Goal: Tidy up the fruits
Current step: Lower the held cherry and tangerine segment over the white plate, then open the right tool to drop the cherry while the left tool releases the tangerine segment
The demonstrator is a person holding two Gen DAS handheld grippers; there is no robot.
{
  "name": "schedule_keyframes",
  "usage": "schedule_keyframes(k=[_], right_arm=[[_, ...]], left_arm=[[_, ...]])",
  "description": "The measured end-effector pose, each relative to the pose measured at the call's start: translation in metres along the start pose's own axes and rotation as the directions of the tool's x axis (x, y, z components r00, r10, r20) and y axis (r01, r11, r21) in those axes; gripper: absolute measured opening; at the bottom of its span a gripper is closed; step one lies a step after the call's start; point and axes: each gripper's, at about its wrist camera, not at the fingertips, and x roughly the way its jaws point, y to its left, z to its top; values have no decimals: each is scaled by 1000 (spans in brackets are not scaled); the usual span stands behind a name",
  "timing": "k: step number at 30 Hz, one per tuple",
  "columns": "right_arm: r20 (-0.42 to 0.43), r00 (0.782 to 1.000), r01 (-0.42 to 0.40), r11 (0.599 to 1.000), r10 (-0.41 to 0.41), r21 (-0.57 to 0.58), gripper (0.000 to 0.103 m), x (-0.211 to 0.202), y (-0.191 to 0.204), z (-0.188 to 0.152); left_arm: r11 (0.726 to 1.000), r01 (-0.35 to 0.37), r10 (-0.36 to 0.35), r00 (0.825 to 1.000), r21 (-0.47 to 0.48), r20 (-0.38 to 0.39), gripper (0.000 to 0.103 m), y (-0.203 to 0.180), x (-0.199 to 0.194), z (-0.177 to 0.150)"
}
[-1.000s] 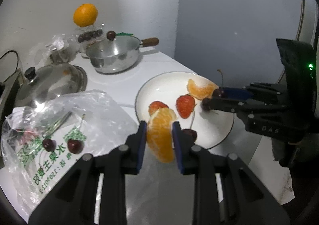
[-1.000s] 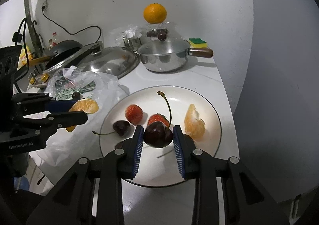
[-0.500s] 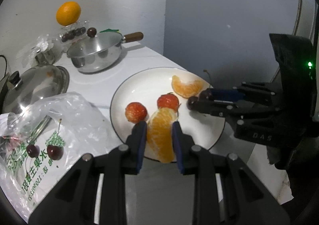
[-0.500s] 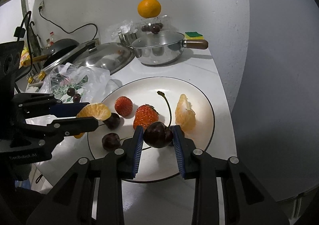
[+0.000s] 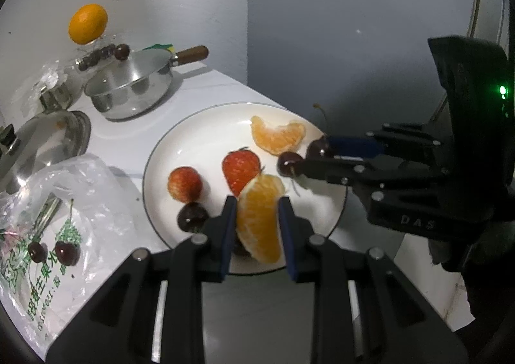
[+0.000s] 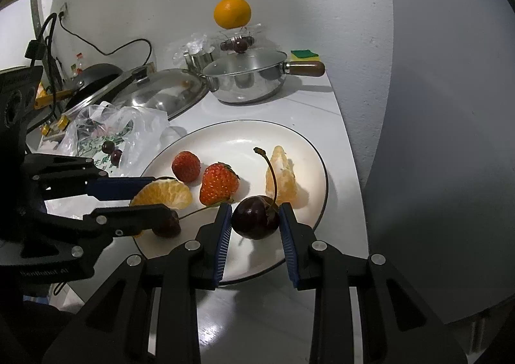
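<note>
Over plate (image 5: 180, 151) near rim: left gripper (image 5: 257, 224) pinching segment (image 5: 259, 215), long axis upright, probably clear of surface; right gripper (image 6: 256, 224) pinching cherry (image 6: 256, 217).

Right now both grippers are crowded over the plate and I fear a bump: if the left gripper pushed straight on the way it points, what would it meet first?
Most likely the larger strawberry, just beyond the orange segment the left gripper holds, though depth is unclear.
</note>
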Motion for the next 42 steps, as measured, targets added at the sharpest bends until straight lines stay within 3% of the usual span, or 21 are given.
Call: schedule_keyframes(k=[14, 23, 34, 36, 42], right_arm=[[5, 1000, 16, 1000, -16, 17, 32, -3, -7, -3], [10, 1000, 22, 1000, -22, 17, 34, -7, -7, -3], [23, 999, 29, 1000, -29, 4, 34, -16, 4, 2], [26, 999, 30, 1000, -30, 0, 34, -18, 6, 3], [31, 999, 39, 999, -39, -12, 34, -25, 16, 4]], left_arm=[[1000, -2, 2, 999, 2, -32, 29, -9, 12, 2], [1000, -15, 14, 1000, -12, -20, 37, -6, 6, 1], [999, -27, 27, 1000, -18, 0, 39, -2, -9, -5], [999, -29, 29, 1000, -26, 7, 57, 0, -14, -6], [999, -30, 31, 999, -43, 31, 57, 5, -27, -12]])
